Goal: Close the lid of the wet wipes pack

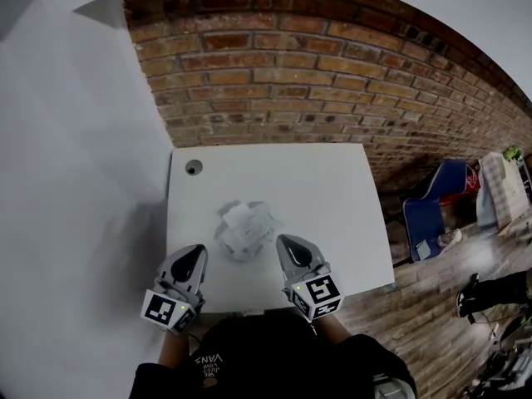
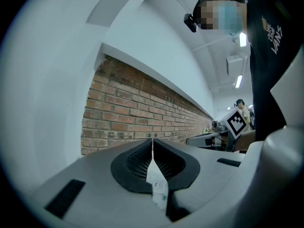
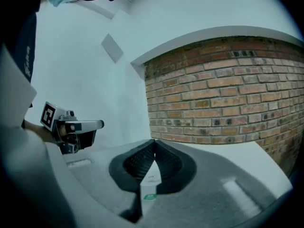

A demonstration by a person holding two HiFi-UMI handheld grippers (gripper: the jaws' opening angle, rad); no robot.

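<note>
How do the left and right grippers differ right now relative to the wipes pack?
Side: the left gripper is left of the wet wipes pack, the right gripper right of it. Closeness: in the head view the right gripper's tip lies beside the pack's edge; the left gripper's tip stands clear of it. Shared: both have jaws together and point toward the brick wall; neither grips the pack.

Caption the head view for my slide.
Left gripper and right gripper poised either side of a wet wipes pack on a white table against a brick wall.
</note>
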